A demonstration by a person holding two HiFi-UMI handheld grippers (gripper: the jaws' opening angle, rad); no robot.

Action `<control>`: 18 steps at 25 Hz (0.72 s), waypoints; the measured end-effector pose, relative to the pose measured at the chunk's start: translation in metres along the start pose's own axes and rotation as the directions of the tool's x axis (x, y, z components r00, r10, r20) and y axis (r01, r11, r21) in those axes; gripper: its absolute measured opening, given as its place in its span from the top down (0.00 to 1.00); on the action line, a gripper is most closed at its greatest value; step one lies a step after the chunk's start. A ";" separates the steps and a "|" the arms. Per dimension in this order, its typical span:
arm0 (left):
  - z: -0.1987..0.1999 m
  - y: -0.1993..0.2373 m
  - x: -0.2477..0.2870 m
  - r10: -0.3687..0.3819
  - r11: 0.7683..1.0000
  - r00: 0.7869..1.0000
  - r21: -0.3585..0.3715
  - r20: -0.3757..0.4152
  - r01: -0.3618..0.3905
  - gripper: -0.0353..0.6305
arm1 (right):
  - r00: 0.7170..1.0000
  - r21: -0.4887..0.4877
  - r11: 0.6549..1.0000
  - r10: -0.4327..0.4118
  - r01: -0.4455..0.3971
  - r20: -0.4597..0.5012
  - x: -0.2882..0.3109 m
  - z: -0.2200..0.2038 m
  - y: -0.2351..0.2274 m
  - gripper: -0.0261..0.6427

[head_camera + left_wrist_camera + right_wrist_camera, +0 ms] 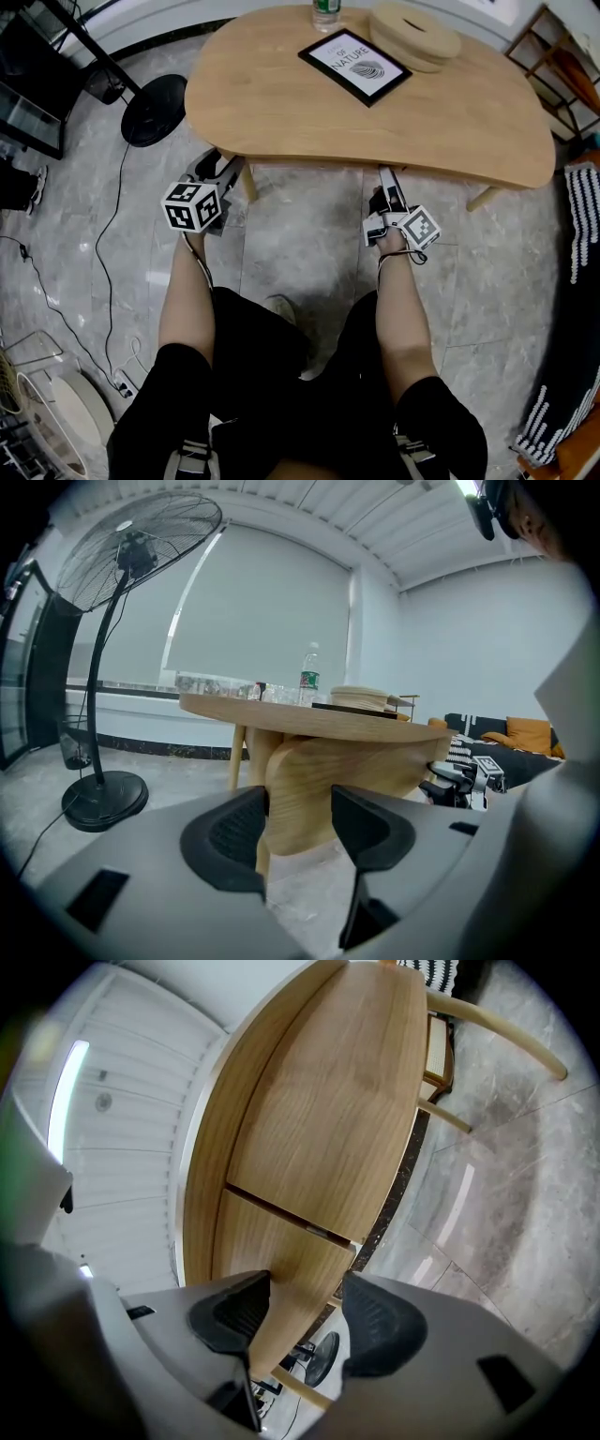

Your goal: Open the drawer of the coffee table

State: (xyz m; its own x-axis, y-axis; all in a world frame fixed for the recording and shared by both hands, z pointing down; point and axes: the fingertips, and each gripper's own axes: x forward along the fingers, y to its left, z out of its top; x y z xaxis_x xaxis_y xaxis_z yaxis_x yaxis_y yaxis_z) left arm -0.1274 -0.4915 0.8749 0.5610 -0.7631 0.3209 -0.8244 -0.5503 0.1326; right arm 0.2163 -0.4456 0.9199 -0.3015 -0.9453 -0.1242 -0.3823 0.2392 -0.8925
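The wooden coffee table stands in front of me; in the head view its top hides the drawer. My left gripper reaches under the front edge at the left. In the left gripper view its jaws stand wide, with the curved wooden drawer front between and just beyond them. My right gripper reaches under the edge further right. In its own rolled view the gripper straddles the drawer panel below a dark seam; the panel lies by one pad, with a gap at the other.
On the table lie a framed print, a water bottle and a round wooden piece. A standing fan is at the left, its cable trailing over the marble floor. A striped blanket is at the right.
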 end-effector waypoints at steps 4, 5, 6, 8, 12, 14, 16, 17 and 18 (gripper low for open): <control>0.000 -0.003 -0.001 0.014 1.000 1.000 0.012 -0.010 -0.014 0.60 | 1.000 0.023 1.000 0.003 -0.003 -0.007 -0.003 0.001 0.002 0.62; 0.000 -0.004 -0.001 0.018 1.000 1.000 0.015 -0.013 -0.018 0.60 | 1.000 0.023 1.000 0.006 -0.006 -0.007 -0.003 0.001 0.003 0.62; -0.001 -0.005 -0.002 0.023 1.000 1.000 0.017 -0.017 -0.022 0.60 | 1.000 0.023 1.000 0.012 -0.012 -0.006 -0.003 0.001 0.004 0.62; -0.003 -0.006 -0.006 0.029 0.999 0.999 0.027 -0.026 -0.028 0.60 | 1.000 0.018 1.000 0.022 -0.022 -0.009 -0.005 0.000 0.006 0.62; -0.007 -0.011 -0.012 0.041 0.998 0.998 0.057 -0.053 -0.038 0.60 | 1.000 0.021 1.000 0.013 -0.013 -0.022 -0.013 -0.001 0.006 0.63; -0.008 -0.013 -0.014 0.042 0.997 0.997 0.064 -0.064 -0.038 0.60 | 1.000 0.027 1.000 0.016 -0.015 -0.023 -0.016 -0.001 0.007 0.63; -0.009 -0.014 -0.017 0.041 0.997 0.996 0.075 -0.073 -0.035 0.60 | 1.000 0.026 0.999 0.021 -0.020 -0.022 -0.019 -0.001 0.008 0.63; -0.010 -0.015 -0.019 0.040 0.996 0.996 0.079 -0.077 -0.034 0.61 | 0.999 0.029 0.999 0.028 -0.028 -0.024 -0.021 -0.003 0.010 0.63; -0.011 -0.015 -0.022 0.041 0.996 0.996 0.081 -0.081 -0.034 0.61 | 0.999 0.033 0.999 0.033 -0.032 -0.030 -0.023 -0.005 0.011 0.63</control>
State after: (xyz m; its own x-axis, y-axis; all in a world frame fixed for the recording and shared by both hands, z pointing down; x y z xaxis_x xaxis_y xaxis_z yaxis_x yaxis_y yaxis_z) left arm -0.1279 -0.4628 0.8760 0.5190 -0.7550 0.4008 -0.8343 -0.5495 0.0452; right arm 0.2149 -0.4200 0.9154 -0.3397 -0.9299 -0.1408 -0.3438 0.2621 -0.9017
